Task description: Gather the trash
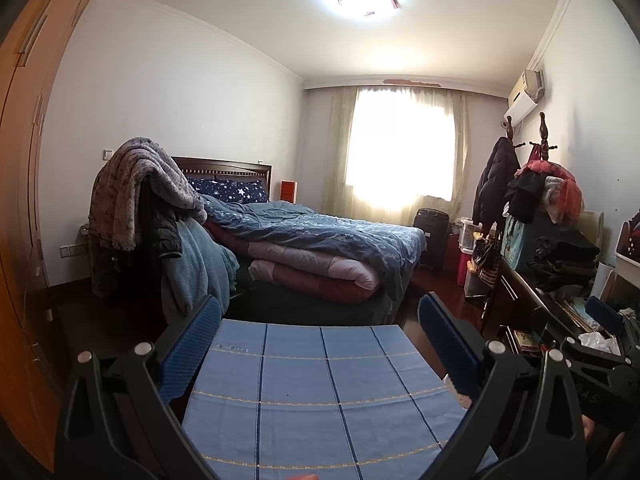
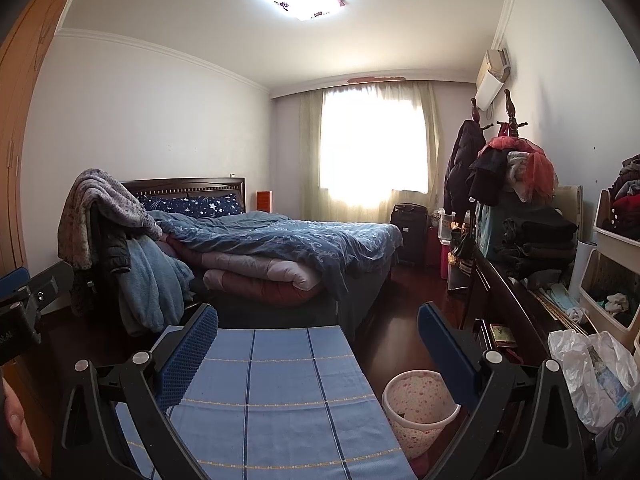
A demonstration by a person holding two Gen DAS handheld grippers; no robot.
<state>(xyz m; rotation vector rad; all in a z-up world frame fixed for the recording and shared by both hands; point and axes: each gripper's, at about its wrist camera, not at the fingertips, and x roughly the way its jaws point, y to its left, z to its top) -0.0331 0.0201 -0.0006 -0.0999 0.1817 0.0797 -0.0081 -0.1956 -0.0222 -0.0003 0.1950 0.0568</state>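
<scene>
Both jaws were spread wide and held nothing: left gripper (image 1: pixel 320 344) and right gripper (image 2: pixel 318 346) hovered over the blue checked table (image 2: pixel 276 392). The speckled trash bin (image 2: pixel 418 412) sat on the floor just right of the table. Crumpled plastic bag (image 2: pixel 588 376) lay further right of the table, beyond the bin.
</scene>
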